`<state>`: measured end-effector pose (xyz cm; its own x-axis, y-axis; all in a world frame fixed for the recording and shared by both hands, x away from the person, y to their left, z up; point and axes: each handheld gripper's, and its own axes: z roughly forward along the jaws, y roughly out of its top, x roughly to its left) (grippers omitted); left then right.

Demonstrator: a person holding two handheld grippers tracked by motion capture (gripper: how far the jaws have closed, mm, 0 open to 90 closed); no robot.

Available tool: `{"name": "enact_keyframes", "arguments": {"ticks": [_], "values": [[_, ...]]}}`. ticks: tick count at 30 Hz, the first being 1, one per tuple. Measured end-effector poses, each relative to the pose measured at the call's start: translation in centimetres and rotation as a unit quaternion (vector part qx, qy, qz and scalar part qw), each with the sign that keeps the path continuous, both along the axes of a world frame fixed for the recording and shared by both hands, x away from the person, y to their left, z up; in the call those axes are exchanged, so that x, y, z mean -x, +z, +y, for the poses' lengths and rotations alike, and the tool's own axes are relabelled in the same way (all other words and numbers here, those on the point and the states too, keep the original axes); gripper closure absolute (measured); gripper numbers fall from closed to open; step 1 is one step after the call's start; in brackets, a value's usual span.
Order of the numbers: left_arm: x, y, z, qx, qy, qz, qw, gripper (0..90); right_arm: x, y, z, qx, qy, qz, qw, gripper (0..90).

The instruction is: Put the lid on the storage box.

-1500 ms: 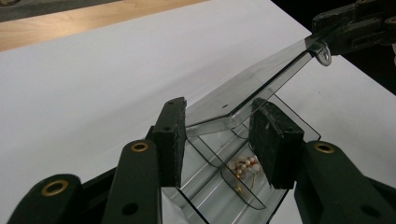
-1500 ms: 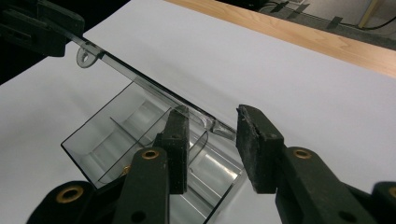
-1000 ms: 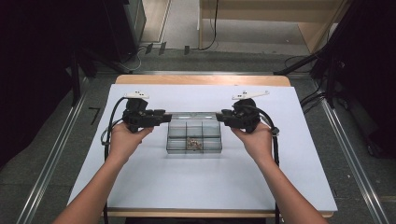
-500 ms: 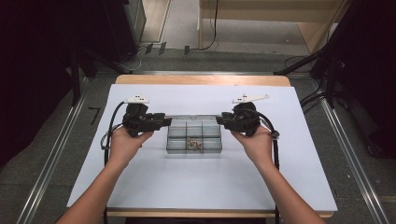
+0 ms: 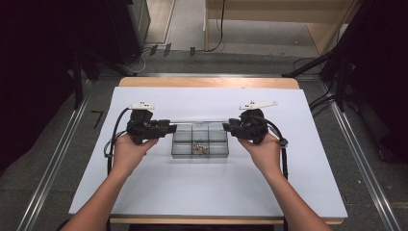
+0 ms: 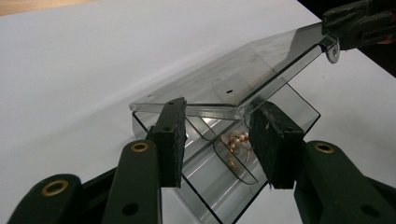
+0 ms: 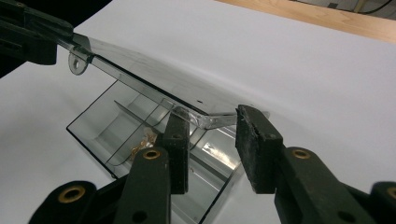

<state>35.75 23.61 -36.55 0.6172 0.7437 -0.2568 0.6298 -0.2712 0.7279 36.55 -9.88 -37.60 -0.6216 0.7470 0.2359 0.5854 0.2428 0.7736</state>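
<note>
Both the left gripper (image 5: 169,128) and right gripper (image 5: 226,127) are gripping the clear lid (image 6: 224,88) at mid-frame, which risks slipping onto the compartment box (image 5: 199,150).

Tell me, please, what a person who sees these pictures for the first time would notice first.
First, the clear plastic lid, held up over the clear compartment box in the middle of the white table. The left claw holds one end of the lid and the right claw the other, facing each other across the box. Next, the small coppery pieces in one compartment.
</note>
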Motion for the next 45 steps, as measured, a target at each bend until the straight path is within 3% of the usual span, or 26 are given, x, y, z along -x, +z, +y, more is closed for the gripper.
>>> {"name": "enact_keyframes", "arguments": {"ticks": [11,30,45], "values": [[0.3,-0.3,0.0,0.001,0.006,0.012,0.9999,59.0,0.4,-0.4,0.0,-0.003,-0.008,0.013,0.9999,67.4],[1.2,-1.0,0.0,-0.001,0.001,0.004,1.0000,56.4,1.1,-1.1,-0.1,0.000,-0.006,0.010,0.9999,66.1],[1.6,-1.6,0.0,-0.003,0.002,0.010,0.9999,57.0,1.7,-1.7,-0.1,0.001,-0.005,0.013,0.9999,66.0]]}}
